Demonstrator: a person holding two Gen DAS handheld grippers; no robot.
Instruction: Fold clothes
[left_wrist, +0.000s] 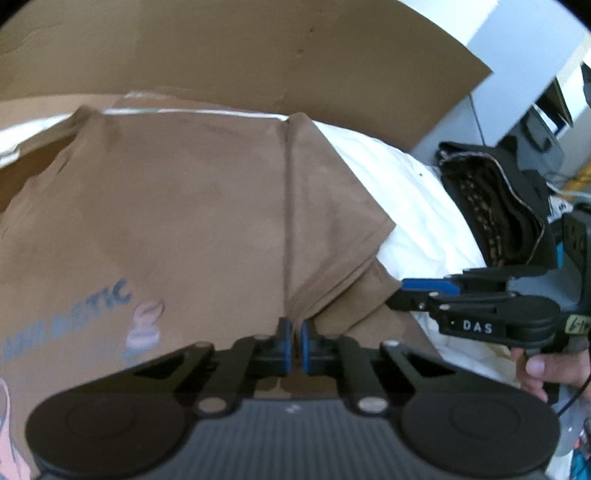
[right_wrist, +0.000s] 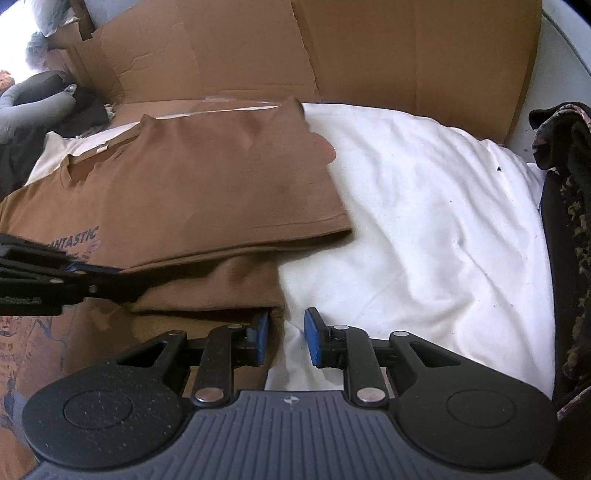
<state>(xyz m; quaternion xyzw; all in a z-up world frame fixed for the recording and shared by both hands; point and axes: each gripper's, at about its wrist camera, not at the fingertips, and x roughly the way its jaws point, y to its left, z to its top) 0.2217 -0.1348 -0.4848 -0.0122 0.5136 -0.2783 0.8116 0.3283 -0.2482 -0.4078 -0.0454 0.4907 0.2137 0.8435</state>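
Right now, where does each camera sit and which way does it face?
Left wrist: on the left gripper, tilted down over the brown shirt; jaws pinched on a fold; the right gripper and a hand show at right.
Right wrist: on the right gripper, angled down at the shirt's edge on the white sheet; jaws apart; left gripper enters from the left.
Shared: shirt, sheet, cardboard, dark folded cloth, and each other's gripper.

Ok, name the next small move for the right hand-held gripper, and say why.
Probably close the right hand-held gripper on the brown T-shirt edge. Its jaws stand open astride that edge, while the left hand-held gripper already looks pinched on the cloth, so both could then lift for the fold.
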